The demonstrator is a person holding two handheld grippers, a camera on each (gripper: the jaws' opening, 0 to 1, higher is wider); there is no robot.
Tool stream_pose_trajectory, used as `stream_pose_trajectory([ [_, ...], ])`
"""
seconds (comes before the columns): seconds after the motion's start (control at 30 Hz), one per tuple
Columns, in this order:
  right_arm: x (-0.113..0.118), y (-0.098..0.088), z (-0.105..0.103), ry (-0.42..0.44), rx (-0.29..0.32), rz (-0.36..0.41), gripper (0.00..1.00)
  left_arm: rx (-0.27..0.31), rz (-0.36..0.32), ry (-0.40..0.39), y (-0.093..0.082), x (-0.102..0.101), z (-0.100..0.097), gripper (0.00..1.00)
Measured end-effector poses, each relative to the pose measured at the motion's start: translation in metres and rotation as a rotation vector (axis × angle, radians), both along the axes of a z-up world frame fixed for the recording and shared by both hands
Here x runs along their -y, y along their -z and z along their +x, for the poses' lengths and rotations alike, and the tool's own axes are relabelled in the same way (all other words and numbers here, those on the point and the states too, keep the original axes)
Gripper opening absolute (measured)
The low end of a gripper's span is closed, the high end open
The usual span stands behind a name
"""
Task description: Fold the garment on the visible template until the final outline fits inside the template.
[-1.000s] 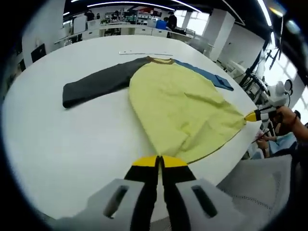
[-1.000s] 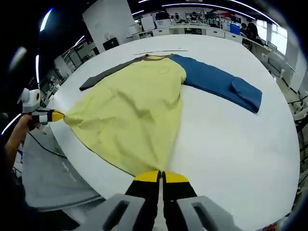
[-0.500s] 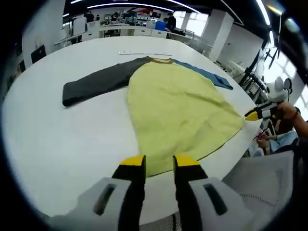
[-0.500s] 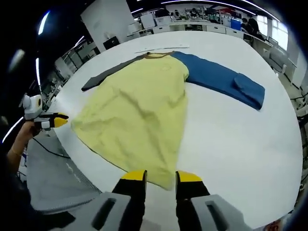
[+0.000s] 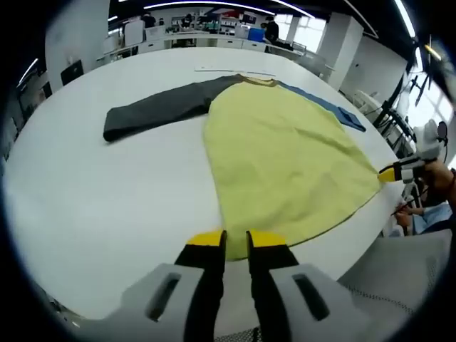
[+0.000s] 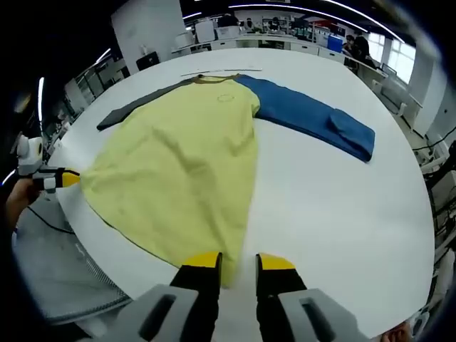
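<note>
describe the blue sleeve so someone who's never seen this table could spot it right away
Start with the big white table, where a shirt with a yellow body lies spread flat. From the collar end, two long sleeves run outward on opposite sides. The blue sleeve is the one whose cuff end is folded back on itself; the other sleeve is dark grey and lies straight.

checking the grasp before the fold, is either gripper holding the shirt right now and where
Nothing is held. The left gripper and right gripper are both open at the yellow hem of the shirt.
</note>
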State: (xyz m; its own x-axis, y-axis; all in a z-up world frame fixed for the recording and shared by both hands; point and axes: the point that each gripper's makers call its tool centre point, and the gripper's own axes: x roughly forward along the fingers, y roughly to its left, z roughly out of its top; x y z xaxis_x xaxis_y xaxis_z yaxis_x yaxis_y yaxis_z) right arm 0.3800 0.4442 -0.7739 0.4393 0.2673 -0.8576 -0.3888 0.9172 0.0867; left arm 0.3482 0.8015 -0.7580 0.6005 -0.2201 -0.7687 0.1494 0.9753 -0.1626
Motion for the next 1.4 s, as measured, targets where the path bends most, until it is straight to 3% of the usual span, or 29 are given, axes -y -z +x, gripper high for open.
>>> stream_pose_trajectory([
  [0.27, 0.001, 0.003, 0.0, 0.03, -0.016, -0.002, 0.13, -0.019, -0.001, -0.001, 0.006, 0.001, 0.001, 0.12],
  [0.33, 0.002, 0.003, 0.0, 0.036, -0.02, -0.005, 0.12, -0.042, 0.004, -0.005, 0.01, 0.0, -0.002, 0.1],
  [0.4, 0.004, 0.004, 0.001, 0.041, -0.023, -0.006, 0.1, -0.101, 0.027, -0.005, 0.019, -0.002, -0.011, 0.06],
  [0.43, 0.005, 0.004, 0.001, 0.045, -0.025, -0.006, 0.08, -0.064, 0.044, 0.01, 0.018, -0.005, -0.008, 0.02],
  [0.47, 0.006, 0.004, 0.001, 0.051, -0.029, -0.004, 0.06, -0.099, 0.013, -0.01, 0.021, -0.001, -0.013, 0.03],
  [1.0, 0.003, 0.005, 0.0, 0.065, -0.055, 0.035, 0.0, -0.071, -0.035, -0.061, 0.017, 0.007, -0.007, 0.1],
  [1.13, 0.004, 0.005, 0.0, 0.069, -0.057, 0.038, 0.0, -0.089, -0.023, -0.077, 0.019, 0.004, -0.006, 0.02],
  [1.4, 0.004, 0.004, 0.0, 0.069, -0.058, 0.044, 0.0, -0.088, -0.062, -0.118, 0.017, 0.004, -0.006, 0.0],
])
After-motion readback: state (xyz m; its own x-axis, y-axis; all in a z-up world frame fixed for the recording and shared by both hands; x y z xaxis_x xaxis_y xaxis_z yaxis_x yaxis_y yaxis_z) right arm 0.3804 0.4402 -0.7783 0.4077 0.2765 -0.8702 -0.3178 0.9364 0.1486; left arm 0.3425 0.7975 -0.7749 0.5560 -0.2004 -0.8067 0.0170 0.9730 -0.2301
